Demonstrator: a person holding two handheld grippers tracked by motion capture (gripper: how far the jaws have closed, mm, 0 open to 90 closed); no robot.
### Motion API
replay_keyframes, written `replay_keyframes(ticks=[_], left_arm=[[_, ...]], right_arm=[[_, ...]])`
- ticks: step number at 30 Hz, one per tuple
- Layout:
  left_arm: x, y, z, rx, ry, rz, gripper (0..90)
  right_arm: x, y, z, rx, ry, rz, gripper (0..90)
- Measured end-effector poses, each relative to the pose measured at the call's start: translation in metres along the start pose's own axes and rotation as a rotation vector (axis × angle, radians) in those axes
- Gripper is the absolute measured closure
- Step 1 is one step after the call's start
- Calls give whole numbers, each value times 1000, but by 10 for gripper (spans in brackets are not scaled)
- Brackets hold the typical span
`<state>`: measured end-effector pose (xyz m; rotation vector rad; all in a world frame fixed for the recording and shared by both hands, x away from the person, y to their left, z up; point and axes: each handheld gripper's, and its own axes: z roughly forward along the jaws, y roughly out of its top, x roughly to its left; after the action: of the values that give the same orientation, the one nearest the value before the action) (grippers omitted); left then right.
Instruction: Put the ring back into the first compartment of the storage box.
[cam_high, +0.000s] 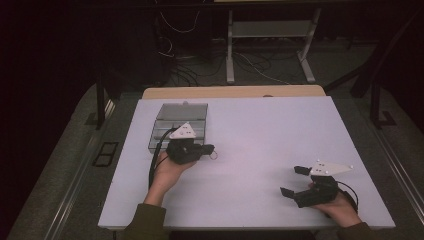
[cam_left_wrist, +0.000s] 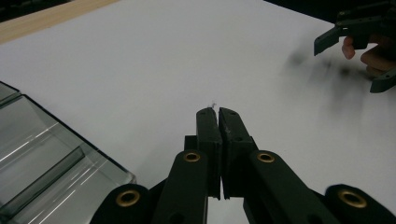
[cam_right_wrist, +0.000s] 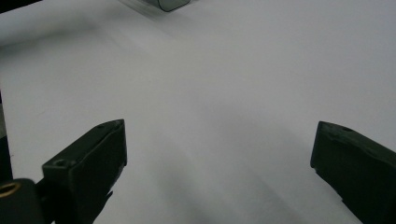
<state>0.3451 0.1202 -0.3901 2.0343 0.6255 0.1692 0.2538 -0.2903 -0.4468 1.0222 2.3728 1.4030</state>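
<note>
Keeping the left gripper (cam_high: 211, 149) fully closed, pads pressing flat together with no gap between them. Pinching a tiny loop (cam_high: 214, 155) right at the tips. Seeing from the high view a small ring-like shape hanging just off the jaw ends; seeing from the left gripper view only a thin wisp of the loop (cam_left_wrist: 213, 104) poking out past the closed left gripper (cam_left_wrist: 218, 112). Being too small to tell what it is made of. Hovering just above the table (cam_high: 260, 130), jaws pointing away from the box (cam_high: 177, 125). Sitting just behind and beside this gripper, the clear box (cam_left_wrist: 46, 158), its lid tipped up at the far side, its ribbed floor showing at the near corner. Gripping the tool body from below with the left hand (cam_high: 167, 172), cable trailing back along the wrist.

Holding the right gripper (cam_high: 291, 181) wide open, with nothing between the jaws and nothing touching the pads. Facing bare white table (cam_right_wrist: 201, 84) ahead of the right gripper (cam_right_wrist: 219, 126), with a corner of the box (cam_right_wrist: 173, 3) far off beyond the tips. Resting low near the table's near edge in the right hand (cam_high: 340, 202), well apart from the left gripper and the loop. Showing too in the left gripper view, far ahead and off to one side, open jaws of the right gripper (cam_left_wrist: 348, 67) spread above the table.
</note>
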Motion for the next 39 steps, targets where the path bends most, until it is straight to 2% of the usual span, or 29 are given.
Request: replay_keyframes(ticks=[24, 39], left_arm=[[24, -6, -36, -64, 93, -47, 876], [41, -14, -53, -67, 178, -71, 876]], right_arm=[[0, 0, 0, -1, -1, -2, 34], [-1, 0, 0, -3, 0, -1, 34]])
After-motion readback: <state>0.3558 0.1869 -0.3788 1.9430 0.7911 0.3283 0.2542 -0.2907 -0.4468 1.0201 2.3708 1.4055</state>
